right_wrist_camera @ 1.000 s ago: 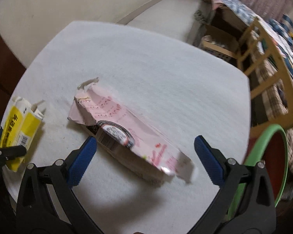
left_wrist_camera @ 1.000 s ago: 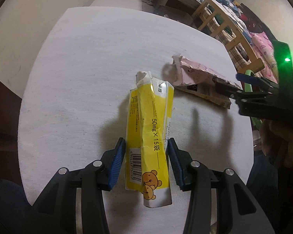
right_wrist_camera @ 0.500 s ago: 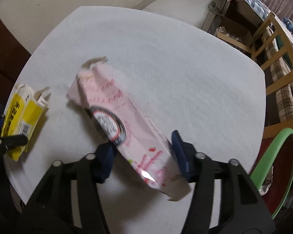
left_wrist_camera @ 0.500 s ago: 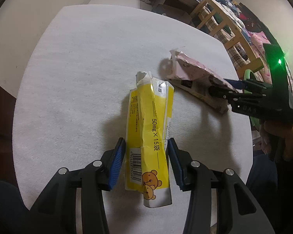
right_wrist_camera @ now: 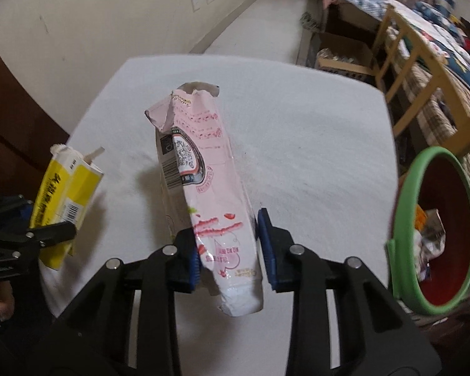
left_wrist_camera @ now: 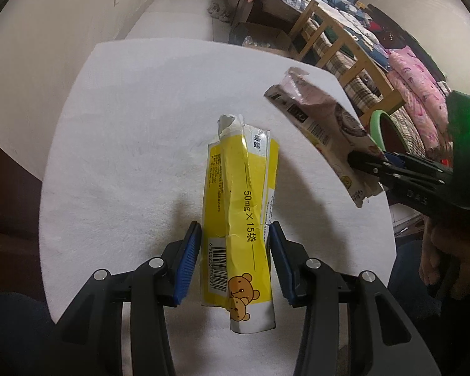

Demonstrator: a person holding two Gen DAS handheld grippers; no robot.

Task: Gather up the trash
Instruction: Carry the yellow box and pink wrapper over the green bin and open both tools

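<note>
Right wrist view: the right gripper (right_wrist_camera: 228, 247) has just been closing and now pinches the pink wrapper (right_wrist_camera: 200, 169) near its lower end, lifted clear of the white table (right_wrist_camera: 313, 131). Carry it level toward the green-rimmed bin (right_wrist_camera: 435, 232) at the table's right edge and release only once it is over the opening. Left wrist view: the left gripper (left_wrist_camera: 235, 260), narrowly open, clamps the yellow box (left_wrist_camera: 241, 213) at its barcode end, above the table.

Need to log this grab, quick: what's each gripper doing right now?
Left gripper: shut on the yellow box.
Right gripper: jaws just closed, shut on the pink packet.
</note>
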